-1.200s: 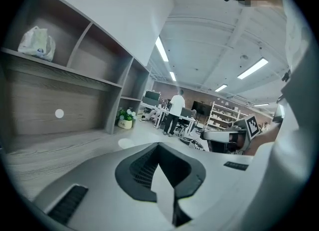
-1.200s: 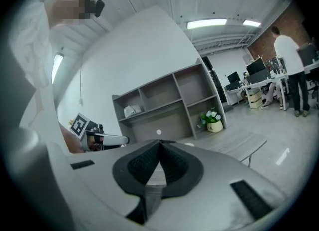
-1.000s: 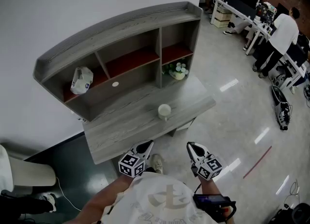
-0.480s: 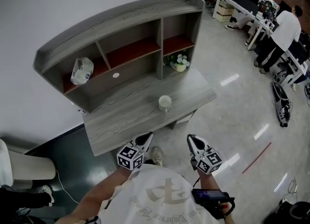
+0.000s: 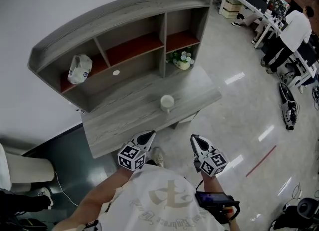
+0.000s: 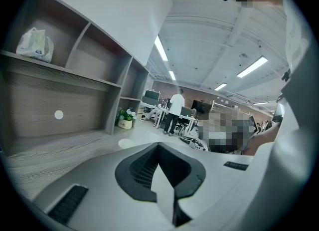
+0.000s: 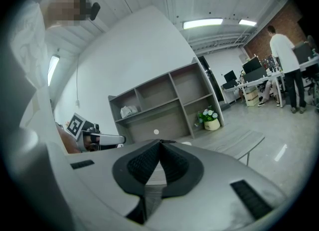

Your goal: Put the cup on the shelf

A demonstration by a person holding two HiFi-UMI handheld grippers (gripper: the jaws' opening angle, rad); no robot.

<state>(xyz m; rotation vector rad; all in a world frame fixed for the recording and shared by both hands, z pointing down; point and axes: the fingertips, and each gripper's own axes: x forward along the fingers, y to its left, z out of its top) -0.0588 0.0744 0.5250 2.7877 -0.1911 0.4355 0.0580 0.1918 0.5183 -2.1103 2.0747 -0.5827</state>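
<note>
1. White cup [image 5: 168, 102]: upright on the desk top [image 5: 124, 120], below the shelf [image 5: 119, 18]; not yet lifted.
2. Left gripper [image 5: 148, 136]: jaws together, empty, short of the desk.
3. Right gripper [image 5: 194, 140]: likewise closed, empty.
4. Outstanding, by judgement: approach, grasp, placement.

Head cam sits high, facing fwd and steeply down; it takes in the whole shelf unit [image 5: 124, 23], the desk [image 5: 124, 122], left gripper [image 5: 148, 134] and right gripper [image 5: 194, 138] near the bottom, office floor at right; well back from the furniture. Left gripper cam rides low at the desk's near edge, looking along the desktop and up at the shelf from close, angled toward the office. Right gripper cam stands farther off, over the floor, facing the shelf front w/ the left gripper at its left. All three share the shelf, white bag [image 5: 79, 69], flower pot [image 5: 182, 61].
</note>
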